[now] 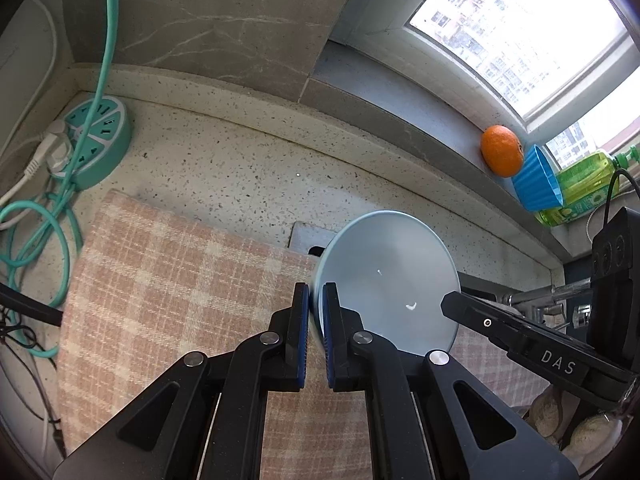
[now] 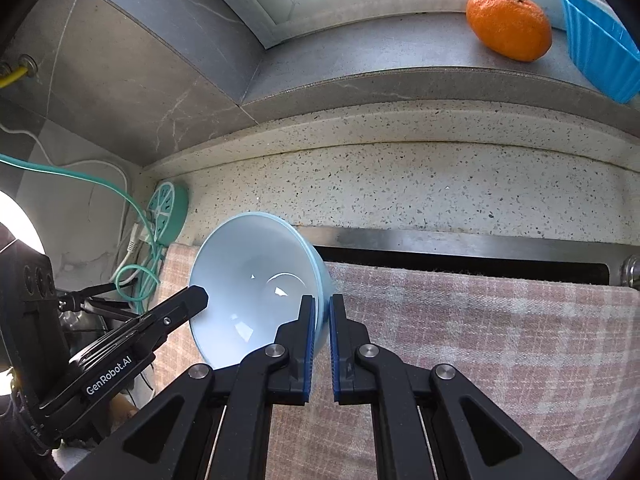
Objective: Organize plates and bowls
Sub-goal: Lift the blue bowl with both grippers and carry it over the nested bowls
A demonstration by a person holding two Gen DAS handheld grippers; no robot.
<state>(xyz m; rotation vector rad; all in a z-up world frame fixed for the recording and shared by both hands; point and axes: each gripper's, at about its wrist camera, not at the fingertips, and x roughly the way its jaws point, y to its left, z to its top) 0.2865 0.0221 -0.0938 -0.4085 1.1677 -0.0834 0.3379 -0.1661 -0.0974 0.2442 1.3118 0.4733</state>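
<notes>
A pale blue bowl (image 1: pixel 384 276) is held tilted above a pink checked cloth (image 1: pixel 168 276). My left gripper (image 1: pixel 316 300) is shut on the bowl's left rim. My right gripper (image 2: pixel 322 312) is shut on the opposite rim of the same bowl (image 2: pixel 248 280). Each gripper's finger shows in the other's view: the right one at the bowl's right edge in the left wrist view (image 1: pixel 452 304), the left one at its left edge in the right wrist view (image 2: pixel 196 296). No plates are in view.
A speckled counter (image 1: pixel 224 164) runs behind the cloth. A teal power strip (image 1: pixel 96 140) with cables sits at the left. On the windowsill stand an orange (image 1: pixel 502 150), a blue ribbed cup (image 1: pixel 536 184) and a green bottle (image 1: pixel 580 184). A metal sink edge (image 2: pixel 460 242) lies beyond the cloth.
</notes>
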